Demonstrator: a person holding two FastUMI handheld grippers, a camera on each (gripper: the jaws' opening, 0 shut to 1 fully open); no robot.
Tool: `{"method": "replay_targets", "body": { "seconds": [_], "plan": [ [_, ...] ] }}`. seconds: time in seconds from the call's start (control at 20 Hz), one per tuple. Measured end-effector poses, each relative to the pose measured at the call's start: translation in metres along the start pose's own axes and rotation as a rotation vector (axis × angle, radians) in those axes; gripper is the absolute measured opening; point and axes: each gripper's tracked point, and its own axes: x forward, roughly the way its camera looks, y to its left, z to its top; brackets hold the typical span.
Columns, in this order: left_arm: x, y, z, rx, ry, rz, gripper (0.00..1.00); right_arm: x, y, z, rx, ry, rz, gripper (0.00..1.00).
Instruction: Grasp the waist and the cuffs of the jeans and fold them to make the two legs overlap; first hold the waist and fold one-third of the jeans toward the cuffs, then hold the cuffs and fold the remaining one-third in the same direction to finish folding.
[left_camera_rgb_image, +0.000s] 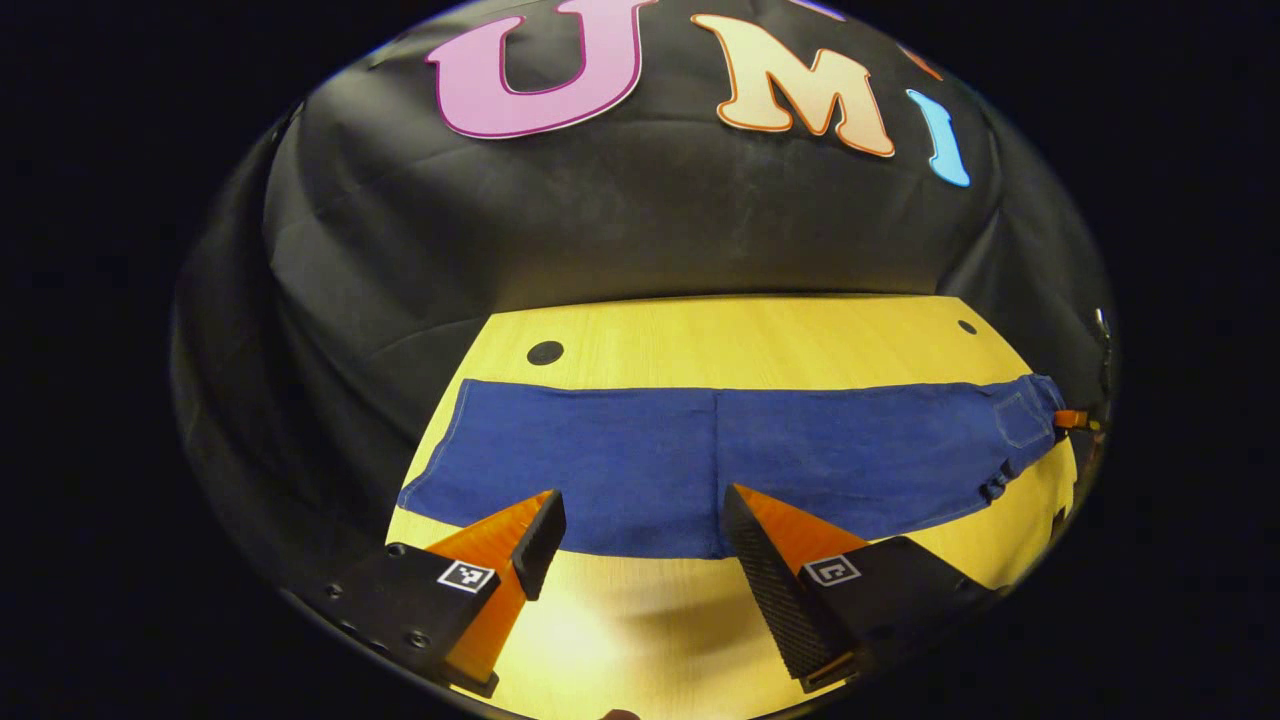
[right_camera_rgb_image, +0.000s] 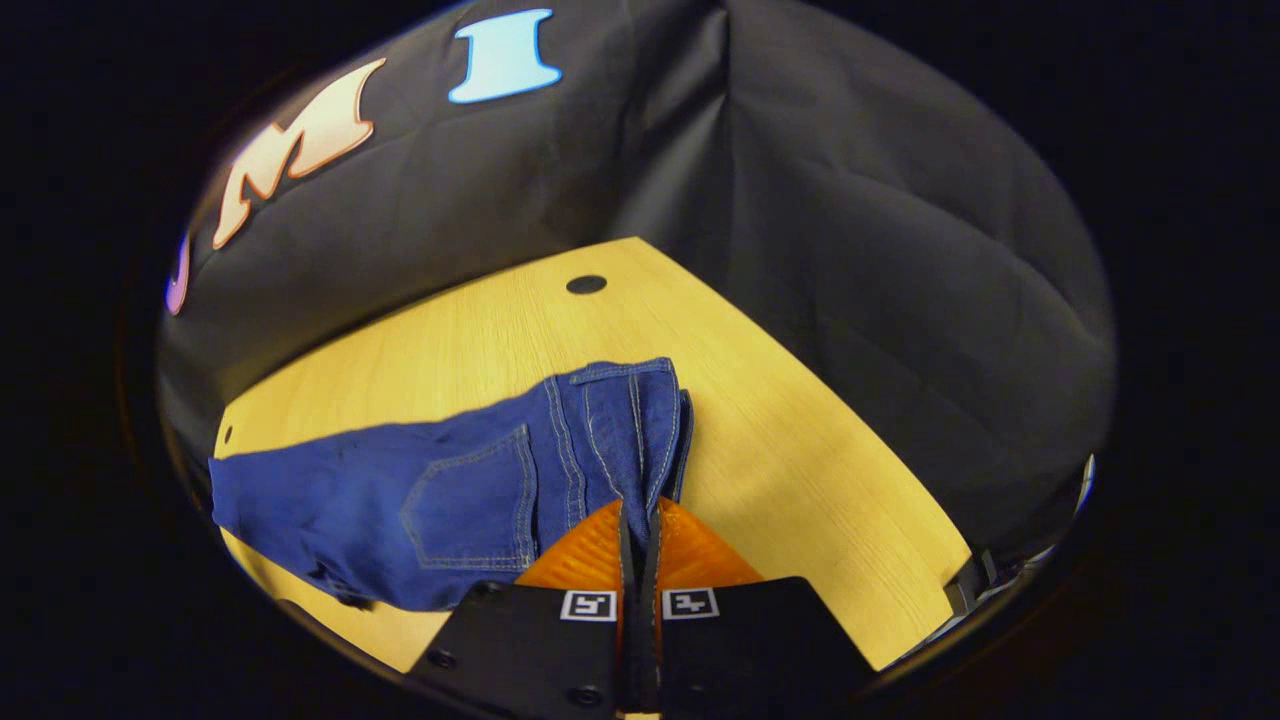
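right hand-held gripper (right_camera_rgb_image: 638, 520) clamped on jeans (right_camera_rgb_image: 450, 490) waist; left hand-held gripper (left_camera_rgb_image: 640, 520) wide, over near edge

Blue jeans (left_camera_rgb_image: 700, 455) lie flat across the wooden table, legs overlapping, cuffs at the left, waist at the far right (back pocket (right_camera_rgb_image: 470, 510) facing up); the waistband (right_camera_rgb_image: 630, 440) is bunched and lifted.

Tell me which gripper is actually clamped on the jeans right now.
The right gripper: its fingers are closed on the waist end of the jeans. The left gripper hangs open over the near edge of the legs, holding nothing.
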Motion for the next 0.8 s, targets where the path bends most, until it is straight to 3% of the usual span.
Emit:
{"method": "replay_targets", "body": {
  "seconds": [0.2,0.45,0.8],
  "plan": [
    [0.002,0.010,-0.007,-0.014,-0.012,-0.059,0.96,-0.043,0.044,0.036,-0.004,-0.083,0.018,0.02],
    [0.009,0.026,-0.012,-0.014,-0.022,-0.112,0.95,-0.100,0.132,0.076,-0.005,-0.201,0.109,0.02],
    [0.019,0.059,-0.019,-0.034,-0.033,-0.136,0.95,-0.166,0.283,0.068,-0.071,-0.268,0.284,0.02]
  ]
}}
